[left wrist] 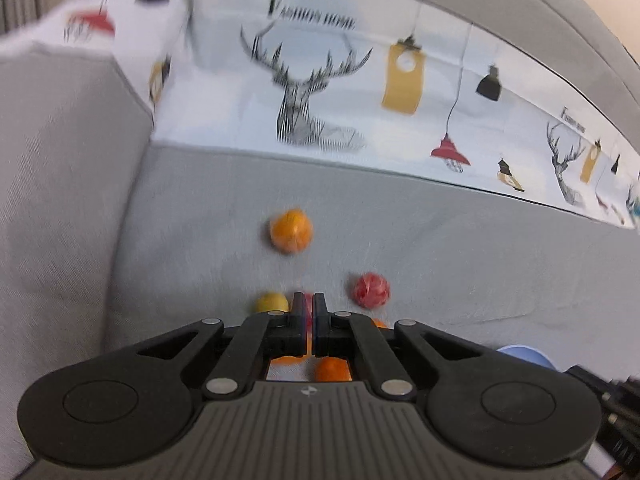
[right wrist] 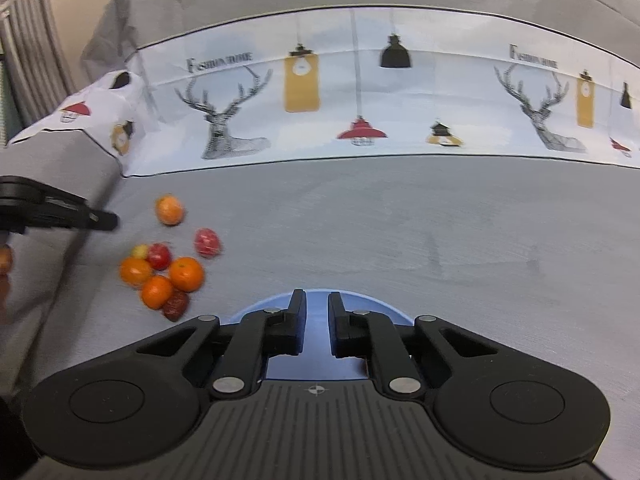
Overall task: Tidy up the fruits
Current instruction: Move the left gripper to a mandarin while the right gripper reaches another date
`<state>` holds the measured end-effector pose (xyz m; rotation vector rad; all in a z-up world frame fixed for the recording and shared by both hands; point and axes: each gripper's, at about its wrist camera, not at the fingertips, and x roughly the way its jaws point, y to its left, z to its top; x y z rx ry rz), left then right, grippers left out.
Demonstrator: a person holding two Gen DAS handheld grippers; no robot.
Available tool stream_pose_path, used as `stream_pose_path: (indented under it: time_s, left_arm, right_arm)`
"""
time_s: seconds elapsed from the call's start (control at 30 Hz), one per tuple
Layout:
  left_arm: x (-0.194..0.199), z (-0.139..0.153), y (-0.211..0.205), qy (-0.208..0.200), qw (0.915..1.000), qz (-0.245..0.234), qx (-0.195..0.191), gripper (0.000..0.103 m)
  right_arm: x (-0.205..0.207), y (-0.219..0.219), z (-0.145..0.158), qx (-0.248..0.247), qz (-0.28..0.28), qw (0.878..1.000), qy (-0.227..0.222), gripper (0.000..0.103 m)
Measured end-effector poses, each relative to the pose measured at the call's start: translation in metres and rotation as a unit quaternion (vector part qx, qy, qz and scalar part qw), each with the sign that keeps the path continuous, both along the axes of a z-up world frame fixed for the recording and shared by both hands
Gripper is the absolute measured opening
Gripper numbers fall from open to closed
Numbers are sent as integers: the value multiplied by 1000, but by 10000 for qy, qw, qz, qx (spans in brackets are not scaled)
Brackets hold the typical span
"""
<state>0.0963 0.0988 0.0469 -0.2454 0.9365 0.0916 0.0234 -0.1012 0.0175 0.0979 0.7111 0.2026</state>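
Nearest me, my right gripper (right wrist: 316, 312) hangs over the blue bowl (right wrist: 320, 300), its jaws drawn in to a narrow gap with nothing between them; the bowl sits just beyond my fingertips on the grey sofa seat (right wrist: 440, 240), and the part of it I can see holds no fruit.

To the left of the bowl lies the cluster: three oranges (right wrist: 185, 273) pressed together, a dark red fruit (right wrist: 176, 305) at the near edge, a red apple (right wrist: 159, 256) and a small yellow-green fruit (right wrist: 139, 251) behind them; a little farther off, a red fruit (right wrist: 207, 242) lies apart, and farthest of all a lone orange (right wrist: 170, 209).

My left gripper (left wrist: 308, 304) is above that cluster, jaws together; a sliver of red shows in the slit between them, but its view is blurred and I cannot tell whether that is a pinched fruit or one lying beyond the tips.

Farthest back, the printed cloth (right wrist: 360, 92) with deer and lamps drapes the backrest.

As I judge it, the sorting has barely begun; every fruit I can see is on the cushion, and all of them are left to be moved into the bowl.
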Motion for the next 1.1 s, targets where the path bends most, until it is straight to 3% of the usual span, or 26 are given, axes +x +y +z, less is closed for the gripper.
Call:
stream_pose_path:
  time_s: [0.17, 0.27, 0.4, 0.5, 0.7, 0.77, 0.8, 0.9, 0.97, 1.1]
  left_arm:
    - [5, -12, 4, 329, 9981, -29, -516, 4]
    - [8, -21, -1, 523, 9958, -156, -740, 16]
    - [14, -30, -12, 721, 9957, -306, -487, 28]
    - [17, -38, -15, 900, 9946, -327, -399, 30]
    - [20, -47, -22, 1122, 9921, -472, -300, 46]
    - [20, -49, -24, 1168, 9913, -544, -282, 45]
    - [20, -49, -24, 1167, 9911, -567, -294, 36]
    - [17, -46, -22, 1089, 9926, -507, -201, 35]
    - [16, -46, -16, 1100, 9931, -342, -208, 34]
    - [14, -45, -9, 1115, 9935, -156, -186, 35]
  right_arm:
    - [3, 16, -1, -3, 314, 9995, -25, 12]
    - [5, 25, -2, 40, 566, 9984, -17, 13]
    - [6, 40, -2, 1, 868, 9962, -62, 13]
    - [7, 49, -3, 11, 1011, 9949, -44, 13]
    - [13, 67, -11, -11, 1280, 9918, 53, 13]
    - [15, 75, -15, -77, 1373, 9905, 85, 13]
    - [16, 79, -18, -102, 1411, 9899, 110, 14]
    - [22, 90, -26, -199, 1499, 9884, 167, 17]
    - [26, 98, -31, -285, 1507, 9880, 198, 28]
    - [36, 113, -39, -402, 1588, 9863, 182, 38]
